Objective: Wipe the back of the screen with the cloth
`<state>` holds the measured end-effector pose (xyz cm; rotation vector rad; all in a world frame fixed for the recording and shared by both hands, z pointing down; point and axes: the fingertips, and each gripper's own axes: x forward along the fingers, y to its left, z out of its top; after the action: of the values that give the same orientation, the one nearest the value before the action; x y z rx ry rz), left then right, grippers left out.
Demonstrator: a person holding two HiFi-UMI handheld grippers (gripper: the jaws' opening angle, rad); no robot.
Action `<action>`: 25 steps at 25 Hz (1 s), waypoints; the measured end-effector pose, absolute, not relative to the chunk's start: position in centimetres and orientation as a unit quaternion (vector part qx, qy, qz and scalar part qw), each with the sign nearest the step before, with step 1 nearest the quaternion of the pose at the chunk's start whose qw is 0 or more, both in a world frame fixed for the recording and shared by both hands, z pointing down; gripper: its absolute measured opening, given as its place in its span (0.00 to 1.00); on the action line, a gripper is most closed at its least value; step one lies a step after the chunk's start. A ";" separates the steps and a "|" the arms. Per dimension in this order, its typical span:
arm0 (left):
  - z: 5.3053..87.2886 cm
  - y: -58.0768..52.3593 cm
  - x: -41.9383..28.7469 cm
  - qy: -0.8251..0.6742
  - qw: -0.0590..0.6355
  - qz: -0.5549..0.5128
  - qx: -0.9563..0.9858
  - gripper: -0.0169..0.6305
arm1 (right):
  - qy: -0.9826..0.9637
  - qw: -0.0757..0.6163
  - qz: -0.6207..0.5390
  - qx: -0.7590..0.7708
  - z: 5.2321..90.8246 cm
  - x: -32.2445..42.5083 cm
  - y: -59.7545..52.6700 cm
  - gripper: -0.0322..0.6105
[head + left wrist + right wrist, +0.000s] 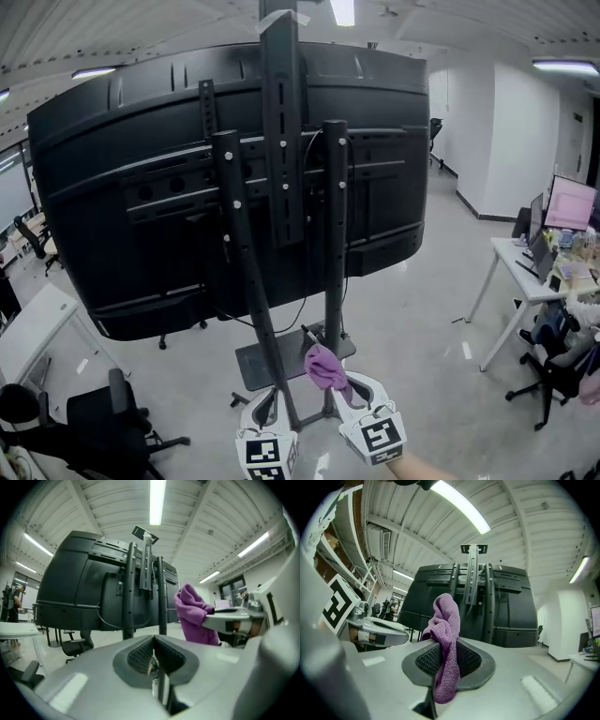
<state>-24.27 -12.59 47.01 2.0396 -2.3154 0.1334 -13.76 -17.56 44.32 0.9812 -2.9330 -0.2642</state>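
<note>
The big black back of the screen (pixel 131 206) faces me on its wheeled stand (pixel 281 141), filling the upper middle of the head view; it also shows as the screen (pixel 79 588) and the screen (pixel 511 606) in the gripper views. My right gripper (pixel 352 389) is low at the bottom centre, shut on a crumpled purple cloth (pixel 325 367) that sticks up from its jaws; the cloth (pixel 445 639) hangs between the pads. My left gripper (pixel 267 412) sits just left of it, shut and holding nothing. Both are well below and in front of the screen.
The stand's slanted poles (pixel 248 281) and base plate (pixel 281 361) stand right before the grippers. A white desk (pixel 525 277) with monitors is at right, black office chairs (pixel 103 422) at lower left, another white table (pixel 33 328) at left.
</note>
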 end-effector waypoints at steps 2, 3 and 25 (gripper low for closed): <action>47.5 -14.8 -19.9 -0.743 0.034 0.035 0.667 0.04 | -0.940 0.023 -0.091 0.328 44.6 -9.2 -19.5 0.13; 47.7 -15.9 -17.8 -0.740 0.037 0.033 0.671 0.04 | -0.937 0.027 -0.094 0.334 44.8 -7.0 -20.5 0.13; 39.4 -42.8 -1.8 -0.698 0.051 0.010 0.714 0.04 | -0.909 0.052 -0.193 0.367 37.6 9.5 -44.8 0.13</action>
<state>-1.83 -42.82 39.42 2.1744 -2.1235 0.0319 9.46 -44.79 37.59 1.1174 -2.7642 -0.5858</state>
